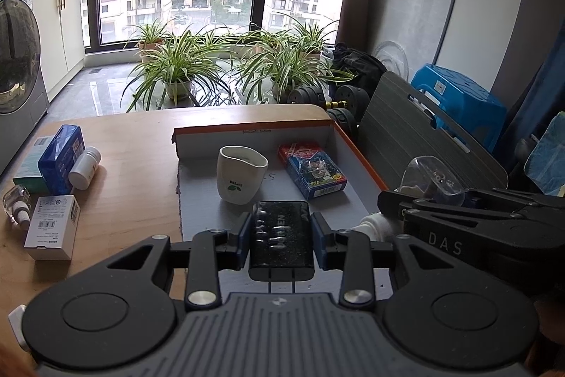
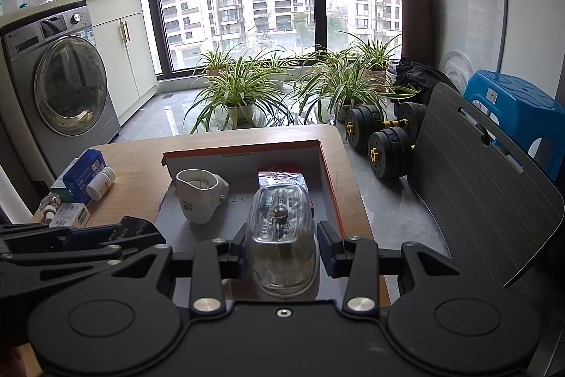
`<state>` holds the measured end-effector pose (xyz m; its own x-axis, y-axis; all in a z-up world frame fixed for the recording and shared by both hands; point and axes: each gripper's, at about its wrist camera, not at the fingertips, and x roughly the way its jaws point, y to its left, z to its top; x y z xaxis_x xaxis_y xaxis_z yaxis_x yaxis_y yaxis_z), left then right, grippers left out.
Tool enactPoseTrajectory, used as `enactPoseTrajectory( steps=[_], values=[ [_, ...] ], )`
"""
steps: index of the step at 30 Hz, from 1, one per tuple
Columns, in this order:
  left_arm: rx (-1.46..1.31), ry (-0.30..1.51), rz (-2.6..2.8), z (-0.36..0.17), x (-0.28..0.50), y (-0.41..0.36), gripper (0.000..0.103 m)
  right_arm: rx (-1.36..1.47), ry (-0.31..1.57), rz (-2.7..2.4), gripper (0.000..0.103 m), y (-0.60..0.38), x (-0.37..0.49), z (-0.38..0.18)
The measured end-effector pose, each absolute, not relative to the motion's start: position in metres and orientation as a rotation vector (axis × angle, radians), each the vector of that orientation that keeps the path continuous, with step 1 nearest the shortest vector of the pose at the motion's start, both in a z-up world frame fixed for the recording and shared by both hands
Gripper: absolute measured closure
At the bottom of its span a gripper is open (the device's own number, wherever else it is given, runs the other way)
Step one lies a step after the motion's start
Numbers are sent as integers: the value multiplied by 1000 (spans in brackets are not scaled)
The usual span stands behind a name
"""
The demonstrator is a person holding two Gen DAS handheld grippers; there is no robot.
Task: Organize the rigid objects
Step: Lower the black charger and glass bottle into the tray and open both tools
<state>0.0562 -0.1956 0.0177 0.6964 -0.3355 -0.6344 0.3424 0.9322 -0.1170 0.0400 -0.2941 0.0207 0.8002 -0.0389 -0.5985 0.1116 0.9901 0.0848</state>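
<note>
Left gripper clamped on a black case at 6 o'clock, white cup and card box in the tray at center, right gripper at 3 o'clock gripping a clear glass bottle

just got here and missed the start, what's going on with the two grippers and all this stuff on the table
A person is sorting small items into a shallow cardboard tray on a wooden table. The left gripper is clamped on a black rectangular case; the right gripper is clamped on a clear glass bottle, both over the tray's near end. A white cup and a blue card box already sit inside. Several boxes and a white pill bottle wait on the table's left side.
</note>
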Motion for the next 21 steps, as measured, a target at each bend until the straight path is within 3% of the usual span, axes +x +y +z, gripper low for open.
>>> enactPoseTrajectory(
  steps=[21],
  values=[
    [16, 739, -395, 5, 66, -202, 67, 105, 680, -84, 55, -301, 54, 6]
  ],
)
